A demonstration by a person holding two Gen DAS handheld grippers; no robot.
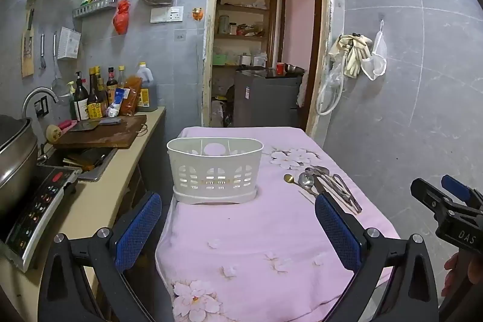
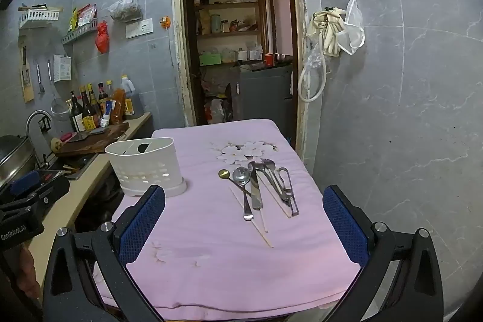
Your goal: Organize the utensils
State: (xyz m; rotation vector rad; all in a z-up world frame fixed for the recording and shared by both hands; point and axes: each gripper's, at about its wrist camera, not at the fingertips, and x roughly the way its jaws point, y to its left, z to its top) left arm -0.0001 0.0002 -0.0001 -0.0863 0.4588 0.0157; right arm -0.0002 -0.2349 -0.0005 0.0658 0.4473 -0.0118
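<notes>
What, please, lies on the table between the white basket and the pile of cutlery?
Nothing: only bare pink tablecloth separates the white basket from the cutlery, which lies apart to the basket's right. The right wrist view shows this best.

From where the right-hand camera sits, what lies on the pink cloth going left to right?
White utensil caddy → small gold-bowled spoon → large steel spoon → knife → bundle of forks and other steel utensils.

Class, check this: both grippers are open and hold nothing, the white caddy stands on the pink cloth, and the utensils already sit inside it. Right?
One error: the utensils are not inside the white caddy; they lie loose on the pink cloth beside it, as the right wrist view shows. The rest stands.
</notes>
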